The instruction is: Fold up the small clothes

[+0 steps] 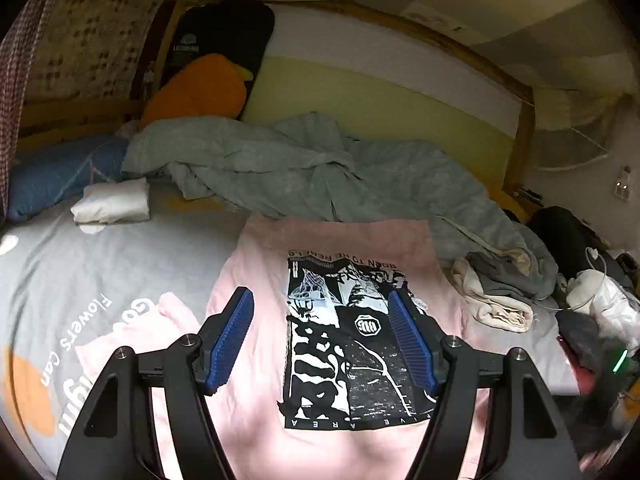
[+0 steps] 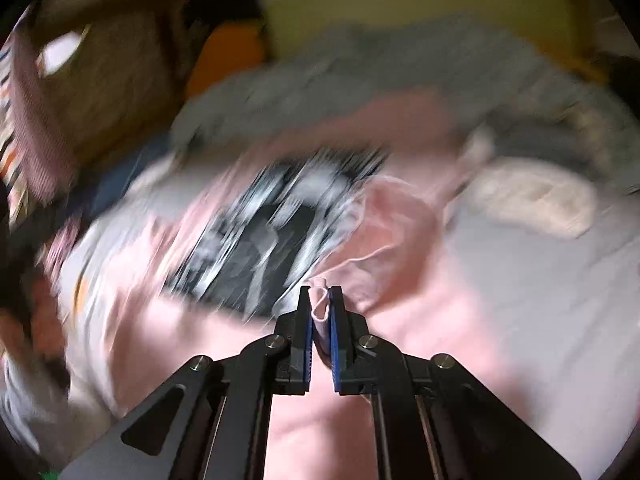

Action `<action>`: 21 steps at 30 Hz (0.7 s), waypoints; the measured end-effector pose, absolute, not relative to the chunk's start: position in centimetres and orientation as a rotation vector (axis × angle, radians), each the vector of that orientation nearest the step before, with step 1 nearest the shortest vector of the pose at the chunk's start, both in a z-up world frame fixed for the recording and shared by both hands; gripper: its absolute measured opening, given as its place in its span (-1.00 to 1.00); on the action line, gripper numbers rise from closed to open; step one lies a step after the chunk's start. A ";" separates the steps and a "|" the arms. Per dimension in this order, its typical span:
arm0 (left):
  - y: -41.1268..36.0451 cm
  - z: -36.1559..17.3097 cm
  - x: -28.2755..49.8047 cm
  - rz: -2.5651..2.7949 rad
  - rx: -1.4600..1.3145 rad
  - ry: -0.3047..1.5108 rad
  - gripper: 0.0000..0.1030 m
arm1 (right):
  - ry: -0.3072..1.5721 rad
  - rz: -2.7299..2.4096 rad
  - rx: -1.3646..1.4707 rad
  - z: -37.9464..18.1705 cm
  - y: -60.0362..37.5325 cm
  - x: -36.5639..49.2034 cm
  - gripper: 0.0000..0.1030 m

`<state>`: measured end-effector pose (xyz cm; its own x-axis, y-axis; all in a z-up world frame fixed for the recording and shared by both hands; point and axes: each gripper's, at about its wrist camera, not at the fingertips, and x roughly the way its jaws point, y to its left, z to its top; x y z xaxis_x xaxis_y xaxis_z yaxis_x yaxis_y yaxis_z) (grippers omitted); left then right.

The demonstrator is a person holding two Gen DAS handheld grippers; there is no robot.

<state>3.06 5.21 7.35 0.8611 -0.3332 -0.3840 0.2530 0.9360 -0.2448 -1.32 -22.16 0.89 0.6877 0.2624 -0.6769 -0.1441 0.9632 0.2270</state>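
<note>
One bed carries everything: a grey printed sheet, with a rumpled grey-green blanket heaped along its far edge and a small folded white garment near the far left corner. Spread across the middle lies the pink T-shirt, print side up, its long axis running from the near edge toward the blanket. At the right edge sits a loose pile of beige and grey clothes.

Above the shirt's printed panel hangs the left gripper, jaws apart and empty. Off the shirt's right side, the right gripper is pinched together on a pink fold of fabric, likely the sleeve. That hand is the nearer one, and the fold probably goes leftward across the print; the right view is heavily blurred.
</note>
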 end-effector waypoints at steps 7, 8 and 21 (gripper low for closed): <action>4.6 7.2 2.3 -0.326 -0.103 0.424 0.33 | 0.834 0.195 0.093 -1.8 -19.1 -2.9 -0.03; 4.6 7.1 2.3 -0.330 -0.106 0.430 0.33 | 0.820 0.206 0.134 -1.5 -19.5 -3.1 0.03; -4.9 -0.1 5.3 -0.671 -0.010 0.788 0.02 | 0.743 -0.125 0.193 2.1 -30.6 -3.0 -0.09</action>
